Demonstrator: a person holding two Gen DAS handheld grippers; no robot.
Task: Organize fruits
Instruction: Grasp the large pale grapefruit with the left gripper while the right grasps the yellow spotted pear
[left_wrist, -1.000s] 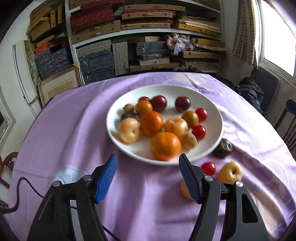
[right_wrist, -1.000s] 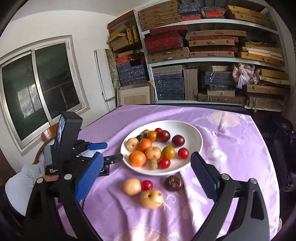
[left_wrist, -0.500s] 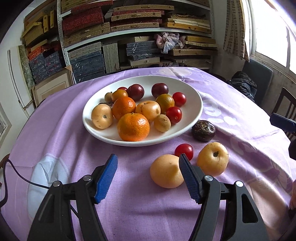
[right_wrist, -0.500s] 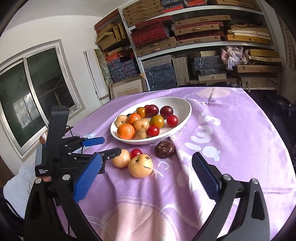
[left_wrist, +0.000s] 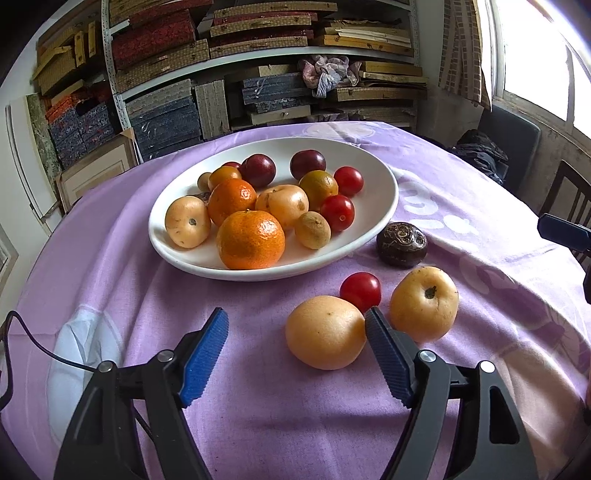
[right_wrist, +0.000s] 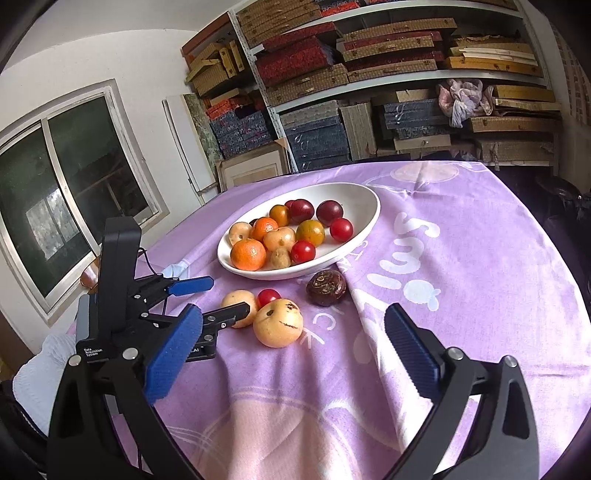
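- The left gripper, black with ribbed blue pads, stands with its jaws wide apart; they have just been opening further, and nothing is pressed between them.
- A round yellow-orange fruit lies on the lilac tablecloth partly inside that gap, right against the inner face of the right-hand pad; the left-hand pad is well clear of it.
- Just past the right-hand pad's tip sits a small red cherry tomato, and just outside that pad a pale yellow apple-like fruit with a dark stem pit.
- Farther ahead of the jaws, a dark brown wrinkled fruit lies beside the rim of the white oval plate.
- The plate, beyond the fingertips, holds oranges, yellow fruits, dark plums and red tomatoes.
- The right gripper is also spread wide and holds nothing; only cloth lies between its pads, with the loose fruits ahead of them and the left gripper's fingers to the left.
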